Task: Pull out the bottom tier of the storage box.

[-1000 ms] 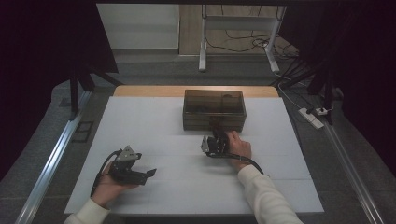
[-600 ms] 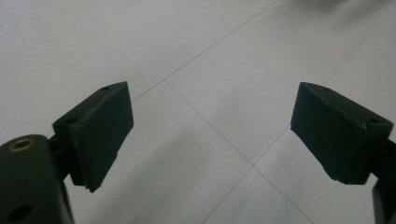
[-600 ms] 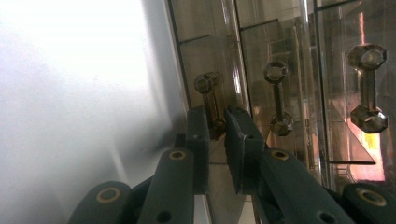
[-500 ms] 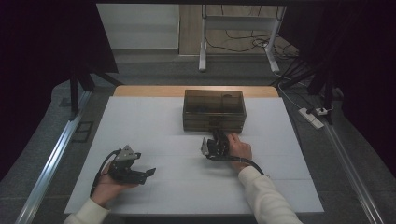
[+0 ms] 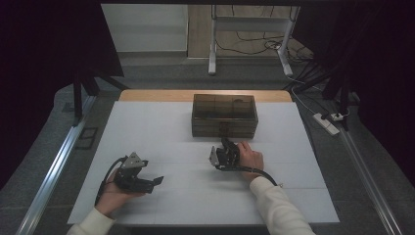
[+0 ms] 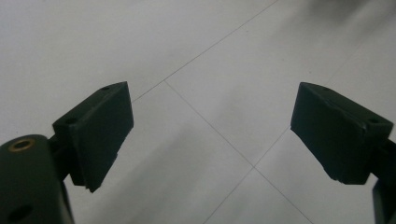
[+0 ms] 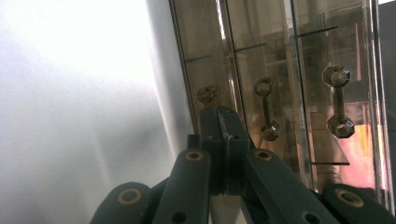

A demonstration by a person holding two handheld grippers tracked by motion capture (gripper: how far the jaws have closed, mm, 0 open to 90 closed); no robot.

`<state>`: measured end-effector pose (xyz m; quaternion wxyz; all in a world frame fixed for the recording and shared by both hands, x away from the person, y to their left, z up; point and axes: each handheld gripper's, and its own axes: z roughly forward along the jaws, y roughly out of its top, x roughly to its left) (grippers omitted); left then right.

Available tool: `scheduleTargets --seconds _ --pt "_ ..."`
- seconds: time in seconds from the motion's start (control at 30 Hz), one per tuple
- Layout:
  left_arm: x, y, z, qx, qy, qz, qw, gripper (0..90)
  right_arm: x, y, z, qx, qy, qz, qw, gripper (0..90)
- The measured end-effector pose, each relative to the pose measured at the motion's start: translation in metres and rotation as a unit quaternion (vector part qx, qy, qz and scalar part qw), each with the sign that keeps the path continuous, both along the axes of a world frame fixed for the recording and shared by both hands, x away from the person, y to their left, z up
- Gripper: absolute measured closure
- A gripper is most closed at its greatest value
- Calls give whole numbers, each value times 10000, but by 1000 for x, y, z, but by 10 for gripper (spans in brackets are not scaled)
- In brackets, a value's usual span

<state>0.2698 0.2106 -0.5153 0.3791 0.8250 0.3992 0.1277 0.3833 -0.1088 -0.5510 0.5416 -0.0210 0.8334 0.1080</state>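
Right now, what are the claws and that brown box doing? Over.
Right claw shut, just closed, empty, tips at the brown box's lowest drawer handle. Left claw open, over bare table. Nothing in the way.

Right gripper (image 7: 223, 122) jaws have just been closing and now meet, nothing between them, at the drawer box (image 5: 224, 115) front.

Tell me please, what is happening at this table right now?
A person works at a white table with a gripper in each hand. The right gripper, jaws just closed together, points at the lowest handle of a brown see-through drawer box. The left gripper rests open near the table's front, holding nothing.
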Motion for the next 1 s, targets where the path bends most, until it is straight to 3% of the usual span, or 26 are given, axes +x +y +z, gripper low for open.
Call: scheduleTargets --seconds 0.07,0.2,0.43,0.7,0.73,1.0 --pt "0 0 0 2 -3 3 10000 125 3 -1 -3 -69 -60 -88 9999 791" --pt "0 0 0 8 3 -1 10000 125 11 -3 -10 -148 -132 -233 9995 781" --pt "0 0 -1 11 11 6 10000 125 17 -4 -13 -133 -197 -193 9995 780" --pt "0 0 -1 15 5 7 10000 124 16 -3 -13 -281 -266 -221 9990 799" --pt "0 0 -1 11 6 9 10000 124 16 -3 -15 -168 -326 -146 9992 800" --pt "0 1 0 -11 -10 25 10000 124 10 -4 -13 -240 -327 -130 9991 801"
